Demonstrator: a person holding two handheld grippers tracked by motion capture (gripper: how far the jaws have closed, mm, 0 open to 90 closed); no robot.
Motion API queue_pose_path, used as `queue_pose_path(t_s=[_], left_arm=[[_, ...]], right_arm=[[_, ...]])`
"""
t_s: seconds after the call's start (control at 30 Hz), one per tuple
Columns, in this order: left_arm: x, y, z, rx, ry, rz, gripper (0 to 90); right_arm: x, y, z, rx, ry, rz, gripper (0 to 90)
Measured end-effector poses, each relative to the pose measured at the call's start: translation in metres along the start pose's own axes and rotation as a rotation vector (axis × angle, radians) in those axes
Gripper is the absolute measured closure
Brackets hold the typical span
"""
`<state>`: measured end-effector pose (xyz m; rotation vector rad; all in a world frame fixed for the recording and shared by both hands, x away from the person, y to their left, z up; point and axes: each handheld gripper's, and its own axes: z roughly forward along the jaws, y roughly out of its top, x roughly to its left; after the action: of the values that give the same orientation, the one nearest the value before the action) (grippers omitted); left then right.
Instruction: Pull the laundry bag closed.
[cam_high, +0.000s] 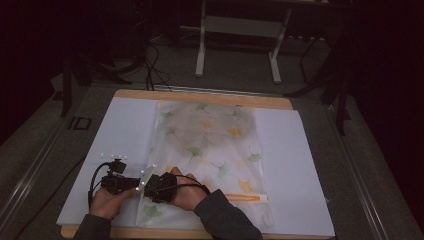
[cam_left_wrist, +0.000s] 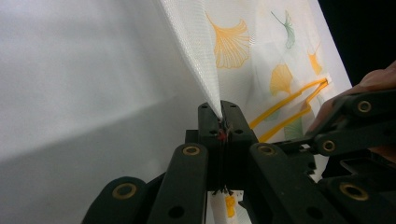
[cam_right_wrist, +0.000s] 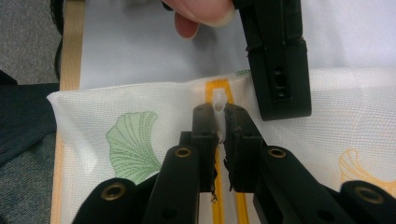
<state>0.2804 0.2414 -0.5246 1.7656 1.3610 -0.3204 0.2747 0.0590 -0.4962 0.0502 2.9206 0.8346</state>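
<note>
A translucent mesh bag (cam_high: 210, 145) printed with ginkgo leaves lies on a white board (cam_high: 125, 130); a yellow zipper (cam_high: 245, 197) runs along its near end. My left gripper (cam_left_wrist: 221, 114) is shut on the bag's mesh edge (cam_left_wrist: 201, 51) and holds it up in a peak. My right gripper (cam_right_wrist: 219, 114) is shut on the small white zipper pull (cam_right_wrist: 219, 99) at the end of the yellow zipper (cam_right_wrist: 215, 88). In the high view the left gripper (cam_high: 136, 183) and the right gripper (cam_high: 149, 189) meet tip to tip at the bag's near left corner.
The board rests on a wooden table (cam_high: 200, 96) whose rim shows at the far side. Beyond the table stands a white metal frame (cam_high: 240, 30) on a dark floor with cables. Bare board lies to the left and right of the bag.
</note>
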Motion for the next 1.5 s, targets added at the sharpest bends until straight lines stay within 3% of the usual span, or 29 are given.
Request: queue_pose_path(t_s=[0.63, 1.0, 1.17, 1.5], left_arm=[[0.0, 0.0, -0.002, 0.001, -0.007, 0.01, 89.0], [0.001, 0.0, -0.004, 0.004, -0.011, 0.03, 89.2], [0.0, 0.0, -0.008, -0.013, -0.035, 0.02, 89.2], [-0.001, 0.0, -0.007, -0.022, -0.031, 0.013, 89.2]], right_arm=[[0.002, -0.003, 0.002, 0.026, -0.012, -0.032, 84.9], [0.003, -0.005, -0.004, 0.038, -0.035, -0.022, 85.8], [0.002, -0.006, -0.006, 0.045, -0.058, -0.018, 90.0], [0.002, -0.004, -0.005, 0.0, -0.018, -0.014, 90.0]])
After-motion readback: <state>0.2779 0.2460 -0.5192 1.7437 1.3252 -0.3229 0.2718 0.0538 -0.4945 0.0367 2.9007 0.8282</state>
